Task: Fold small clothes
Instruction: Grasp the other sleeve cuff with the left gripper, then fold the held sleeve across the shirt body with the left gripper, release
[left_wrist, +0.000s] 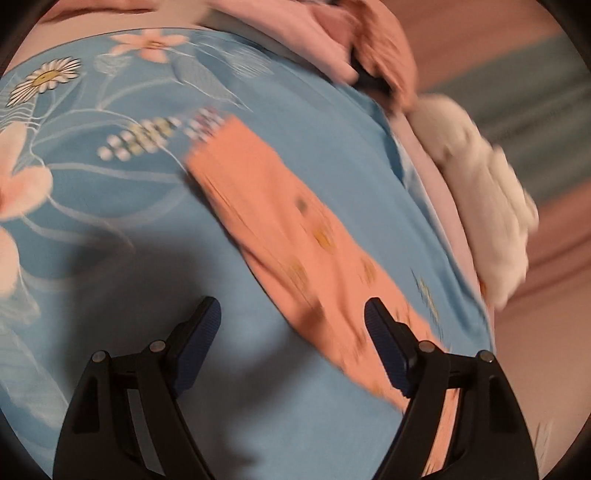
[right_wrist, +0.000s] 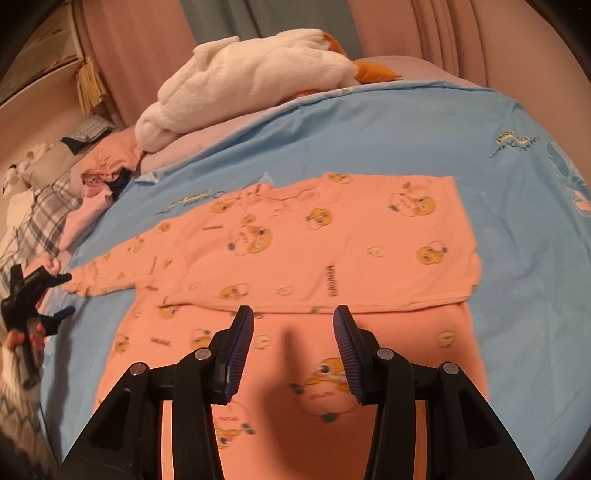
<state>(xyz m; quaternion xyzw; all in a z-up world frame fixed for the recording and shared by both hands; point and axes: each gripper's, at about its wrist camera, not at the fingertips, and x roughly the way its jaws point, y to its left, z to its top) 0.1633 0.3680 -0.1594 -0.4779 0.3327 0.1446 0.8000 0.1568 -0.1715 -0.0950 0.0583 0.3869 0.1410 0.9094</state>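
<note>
A small orange garment (right_wrist: 317, 243) printed with yellow cartoon figures lies flat on a blue floral sheet (right_wrist: 517, 229), its far part folded over toward me, one sleeve stretched out left. My right gripper (right_wrist: 293, 354) is open and empty, hovering over the garment's near part. My left gripper (left_wrist: 291, 332) is open and empty above the sheet, with the sleeve (left_wrist: 280, 236) running diagonally past its right finger. The left gripper also shows in the right wrist view (right_wrist: 61, 295), open at the sleeve's cuff.
A white plush blanket (right_wrist: 236, 85) is heaped at the bed's far edge. A pile of pink, orange and plaid clothes (right_wrist: 88, 177) lies at the far left. Pink and teal curtains (right_wrist: 155, 44) hang behind the bed.
</note>
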